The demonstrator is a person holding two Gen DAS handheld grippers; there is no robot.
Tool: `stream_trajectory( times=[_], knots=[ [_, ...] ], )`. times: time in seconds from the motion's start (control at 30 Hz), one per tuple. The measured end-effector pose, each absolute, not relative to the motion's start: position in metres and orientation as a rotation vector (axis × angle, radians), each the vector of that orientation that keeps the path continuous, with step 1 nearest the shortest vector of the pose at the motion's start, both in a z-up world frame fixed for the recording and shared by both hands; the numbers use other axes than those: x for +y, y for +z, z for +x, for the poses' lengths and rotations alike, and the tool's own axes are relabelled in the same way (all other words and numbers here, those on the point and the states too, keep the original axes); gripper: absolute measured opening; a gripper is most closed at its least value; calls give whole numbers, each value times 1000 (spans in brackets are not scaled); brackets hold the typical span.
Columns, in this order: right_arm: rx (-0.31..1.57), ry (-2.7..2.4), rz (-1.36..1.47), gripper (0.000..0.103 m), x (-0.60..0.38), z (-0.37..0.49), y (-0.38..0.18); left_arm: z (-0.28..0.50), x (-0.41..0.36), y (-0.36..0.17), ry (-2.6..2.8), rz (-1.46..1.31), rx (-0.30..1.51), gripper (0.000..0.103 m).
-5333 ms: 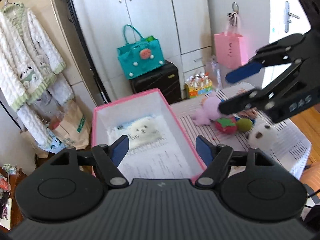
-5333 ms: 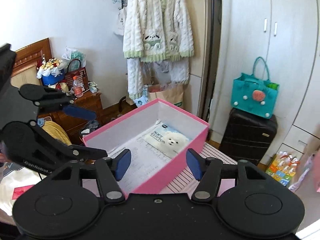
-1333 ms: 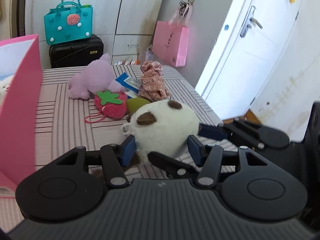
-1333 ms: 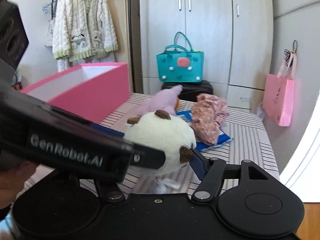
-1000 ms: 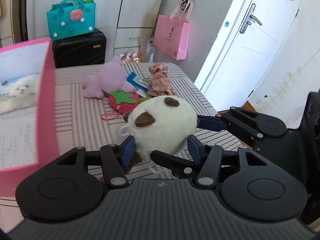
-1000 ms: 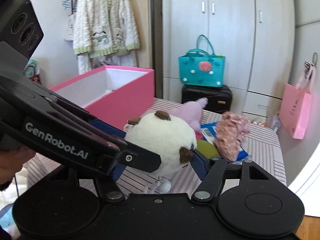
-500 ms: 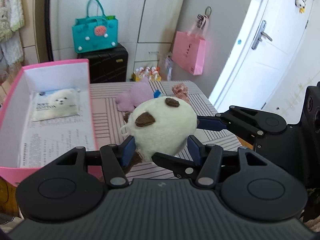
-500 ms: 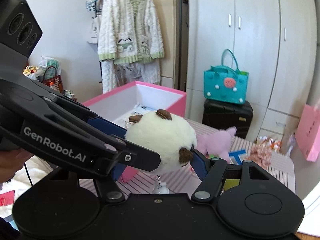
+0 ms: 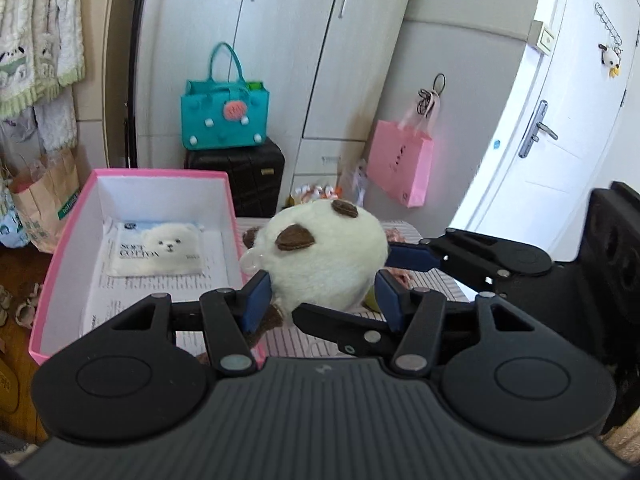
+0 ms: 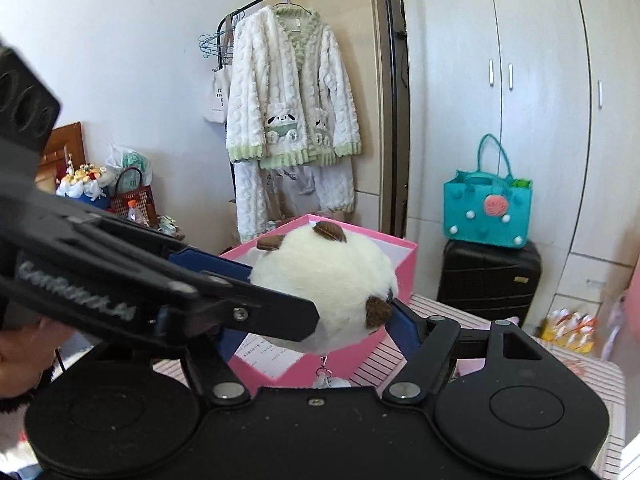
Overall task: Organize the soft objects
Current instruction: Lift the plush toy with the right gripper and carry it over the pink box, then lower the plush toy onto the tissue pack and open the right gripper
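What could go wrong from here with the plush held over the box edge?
1. The right gripper is opening while both grippers pinch the plush; it could slip out and land outside the pink box.
2. The left gripper crosses the right; fingers may collide.
3. The keychain dangles and could snag the box rim.

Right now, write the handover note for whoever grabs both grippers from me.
Left gripper: shut on the white plush.
Right gripper: also around the plush from the other side, pads touching it, jaws opening.
Things: the plush hangs in the air next to the pink box, not inside it. A cotton pack lies in the box.
Done: plush lifted off the striped table.
Left: set the plush in the box, then fetch whatever soft things remain on the table; they are mostly hidden behind the plush.
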State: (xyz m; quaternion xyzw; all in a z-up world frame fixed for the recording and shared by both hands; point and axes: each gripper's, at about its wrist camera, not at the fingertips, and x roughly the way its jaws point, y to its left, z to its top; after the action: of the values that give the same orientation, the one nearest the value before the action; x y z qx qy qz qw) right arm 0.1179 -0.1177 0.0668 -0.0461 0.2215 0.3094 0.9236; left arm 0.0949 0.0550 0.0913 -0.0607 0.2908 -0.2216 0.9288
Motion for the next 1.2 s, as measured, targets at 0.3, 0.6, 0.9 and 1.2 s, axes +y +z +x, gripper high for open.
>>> stream_trajectory(
  times=[0.3, 0.6, 0.9, 1.2],
  knots=[
    [400, 683, -138, 75, -91, 151, 81, 128, 77, 104, -385, -125, 540, 55],
    [469, 854, -96, 74, -67, 214, 72, 180, 127, 97, -313, -260, 621, 57],
    [594, 825, -174, 69, -31, 249, 25, 231, 147, 42, -257, -331, 790, 57],
    [650, 823, -332, 64, -13, 262, 9, 261, 167, 4, -296, -448, 972, 57]
  ],
)
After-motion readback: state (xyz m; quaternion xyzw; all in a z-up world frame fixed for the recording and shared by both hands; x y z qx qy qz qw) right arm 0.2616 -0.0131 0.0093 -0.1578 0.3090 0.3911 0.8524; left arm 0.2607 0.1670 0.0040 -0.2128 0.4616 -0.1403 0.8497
